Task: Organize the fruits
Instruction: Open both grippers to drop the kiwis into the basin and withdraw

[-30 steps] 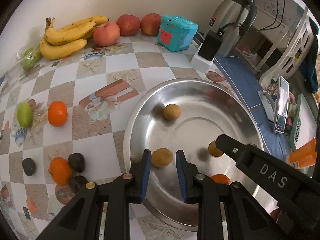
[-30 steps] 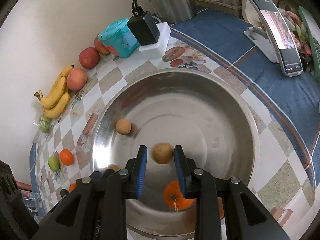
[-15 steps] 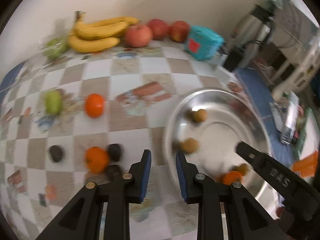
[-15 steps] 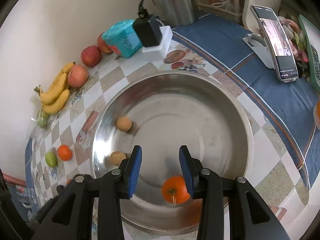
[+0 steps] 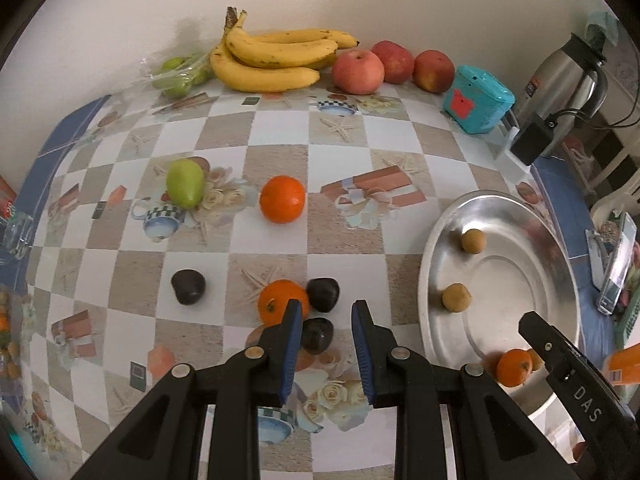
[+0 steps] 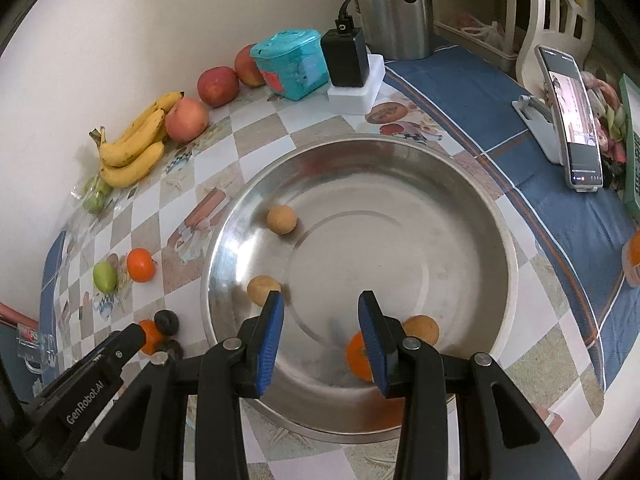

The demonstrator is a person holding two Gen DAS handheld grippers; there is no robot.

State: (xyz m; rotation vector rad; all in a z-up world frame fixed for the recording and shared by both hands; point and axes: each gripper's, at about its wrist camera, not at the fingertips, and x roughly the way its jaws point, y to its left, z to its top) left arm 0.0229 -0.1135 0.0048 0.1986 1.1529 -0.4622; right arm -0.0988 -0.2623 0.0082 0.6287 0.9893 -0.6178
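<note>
A steel bowl [image 6: 505, 240] holds three small brown fruits [image 6: 282, 219] and an orange [image 6: 354, 356]. My right gripper [image 6: 321, 300] hangs over its near side, open, with nothing between the fingers. Left of the bowl [image 5: 430, 236], my left gripper [image 5: 327, 308] hovers over a cluster of an orange [image 5: 278, 304] and two dark fruits [image 5: 323, 294]. Its jaws are nearly together and empty. Another dark fruit [image 5: 188, 286], a second orange [image 5: 282, 199] and a green fruit [image 5: 185, 183] lie further out on the checked cloth.
Bananas [image 5: 276, 60], three apples [image 5: 358, 70] and bagged green fruit [image 5: 180, 74] line the wall. A teal box [image 5: 478, 98], a charger [image 6: 346, 60] and a kettle [image 5: 568, 68] stand behind the bowl. A phone on a stand [image 6: 572, 116] is at the right.
My right gripper let go of a brown fruit, which now lies in the bowl beside the orange, and its jaws widened. My left gripper swung left, from the bowl to above the dark fruits.
</note>
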